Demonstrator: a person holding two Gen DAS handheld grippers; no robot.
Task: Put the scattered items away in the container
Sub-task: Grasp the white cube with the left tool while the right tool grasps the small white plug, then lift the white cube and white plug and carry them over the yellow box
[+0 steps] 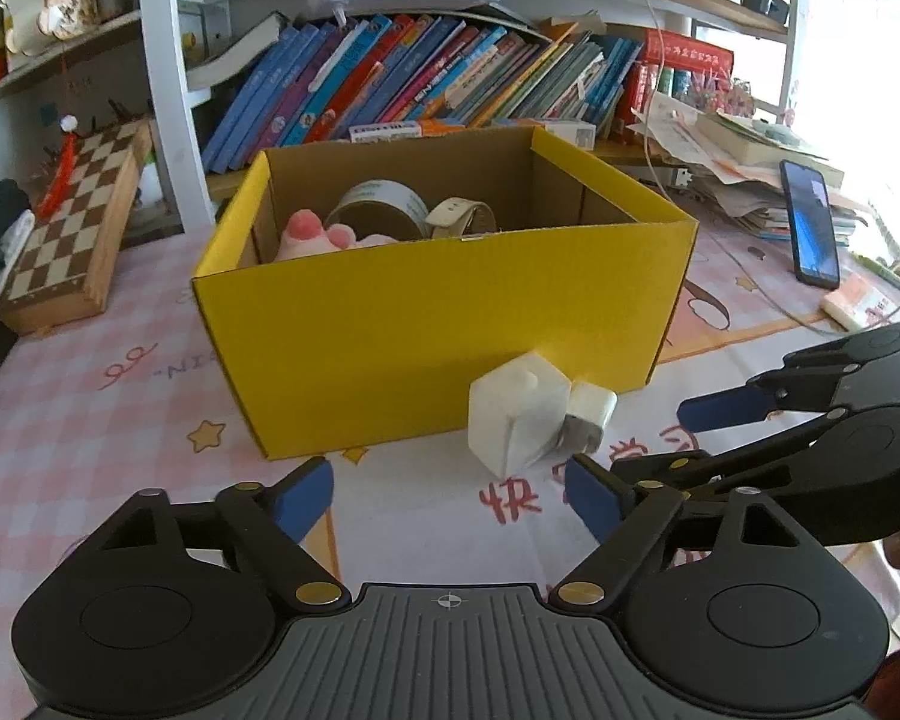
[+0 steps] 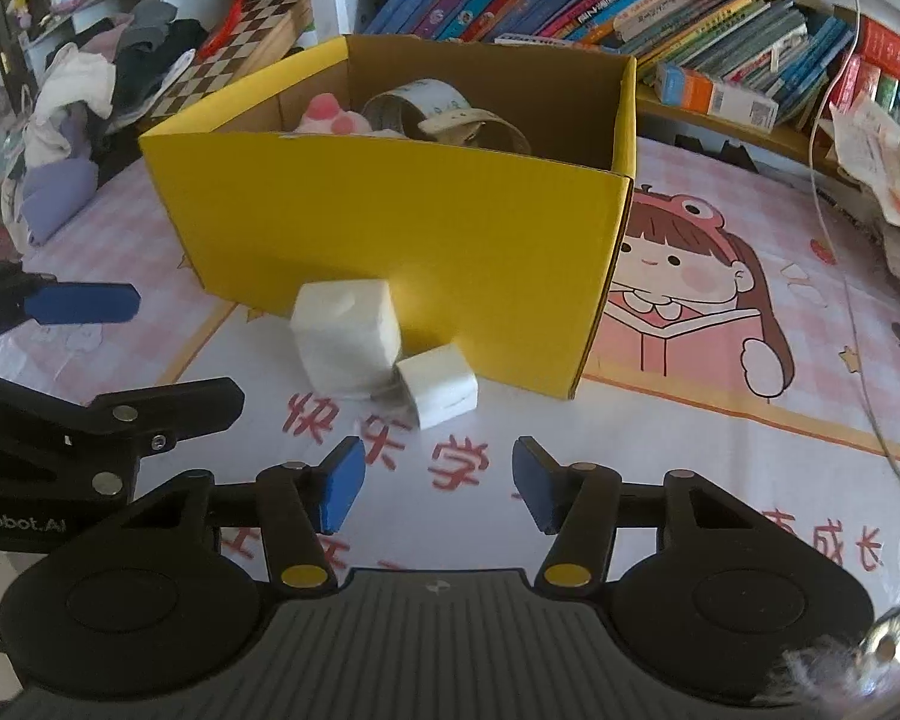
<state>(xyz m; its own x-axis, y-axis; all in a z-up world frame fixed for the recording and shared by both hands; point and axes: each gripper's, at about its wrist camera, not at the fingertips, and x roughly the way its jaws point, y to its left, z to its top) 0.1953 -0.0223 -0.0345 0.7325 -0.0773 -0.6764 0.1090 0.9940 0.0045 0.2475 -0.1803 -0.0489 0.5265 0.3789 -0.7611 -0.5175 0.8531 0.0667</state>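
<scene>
A yellow cardboard box (image 1: 426, 324) (image 2: 390, 222) stands open on the patterned tablecloth. Inside it lie a pink plush paw (image 1: 321, 231), a tape roll (image 1: 384, 207) and a beige strap (image 1: 462, 216). Touching each other against the box's front wall sit a white tissue pack (image 1: 516, 420) (image 2: 348, 330) and a small white charger plug (image 1: 588, 423) (image 2: 438, 384). My left gripper (image 1: 450, 501) is open and empty, just short of the tissue pack. My right gripper (image 2: 439, 486) is open and empty too, a little in front of the plug. Each gripper shows at the edge of the other's view.
A wooden chessboard (image 1: 72, 222) leans at the left. A dark phone (image 1: 813, 222), a white cable (image 2: 858, 330) and a stack of papers (image 1: 744, 150) lie at the right. Books (image 1: 420, 78) fill the shelf behind the box. Clothes (image 2: 90, 102) are piled far left.
</scene>
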